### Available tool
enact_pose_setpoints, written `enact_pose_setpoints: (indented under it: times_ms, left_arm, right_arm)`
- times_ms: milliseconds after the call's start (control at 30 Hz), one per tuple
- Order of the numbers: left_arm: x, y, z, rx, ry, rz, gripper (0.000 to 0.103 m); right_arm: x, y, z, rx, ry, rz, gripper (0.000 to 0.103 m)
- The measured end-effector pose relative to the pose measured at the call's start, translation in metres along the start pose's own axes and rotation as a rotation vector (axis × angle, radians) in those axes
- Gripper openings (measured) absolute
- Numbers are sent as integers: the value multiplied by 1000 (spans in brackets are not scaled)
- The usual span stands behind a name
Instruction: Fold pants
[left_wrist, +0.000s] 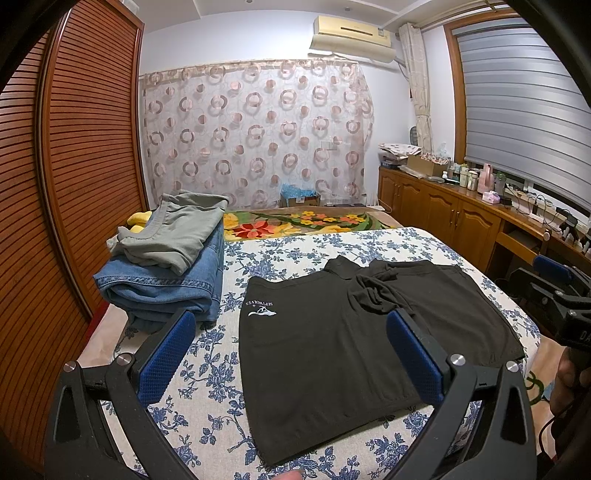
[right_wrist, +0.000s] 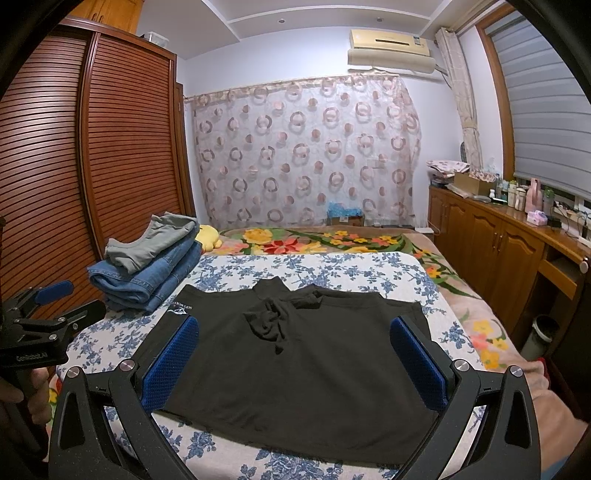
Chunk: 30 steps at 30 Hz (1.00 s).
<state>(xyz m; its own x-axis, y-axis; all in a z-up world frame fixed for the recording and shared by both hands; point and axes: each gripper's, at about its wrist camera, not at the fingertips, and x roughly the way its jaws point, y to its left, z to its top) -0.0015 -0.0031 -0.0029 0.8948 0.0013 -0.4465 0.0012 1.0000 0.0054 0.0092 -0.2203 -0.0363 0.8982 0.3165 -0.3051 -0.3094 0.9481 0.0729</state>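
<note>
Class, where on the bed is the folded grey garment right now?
In both views the folded grey garment sits on top of the folded blue jeans, at the bed's left side, beside the wooden wardrobe.

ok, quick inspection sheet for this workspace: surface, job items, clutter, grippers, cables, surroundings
Surface: bed with blue-floral white sheet; flowered blanket beyond.
Job's things: black pants spread flat, rumpled cloth at the middle, white logo near one corner.
Clutter: folded blue jeans with grey-green folded garment stacked on top; yellow plush toy behind.
Grippers: left gripper and right gripper, jaws open, hovering over the pants, holding nothing.
Cables: cords on the wooden sideboard, among bottles.
Surroundings: slatted wooden wardrobe, circle-print curtain, air conditioner, window blind.
</note>
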Motion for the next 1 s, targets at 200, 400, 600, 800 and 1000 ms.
enact_pose_setpoints:
  times_ms: [200, 400, 600, 800, 1000]
  left_arm:
    - [0, 0, 0, 1, -1, 0, 103]
    - [0, -1, -1, 1, -1, 0, 103]
    - [0, -1, -1, 0, -1, 0, 103]
    - [-2, -2, 3, -2, 9, -6, 103]
    - [5, 3, -6, -9, 52, -4, 103]
  right_arm:
    - [0, 1, 0, -1, -1, 1, 103]
    - [0, 1, 0, -1, -1, 1, 103]
    - [0, 1, 0, 0, -1, 1, 103]
    - [2, 3, 0, -7, 8, 12, 103]
    - [9, 2, -2, -15, 43, 32, 103]
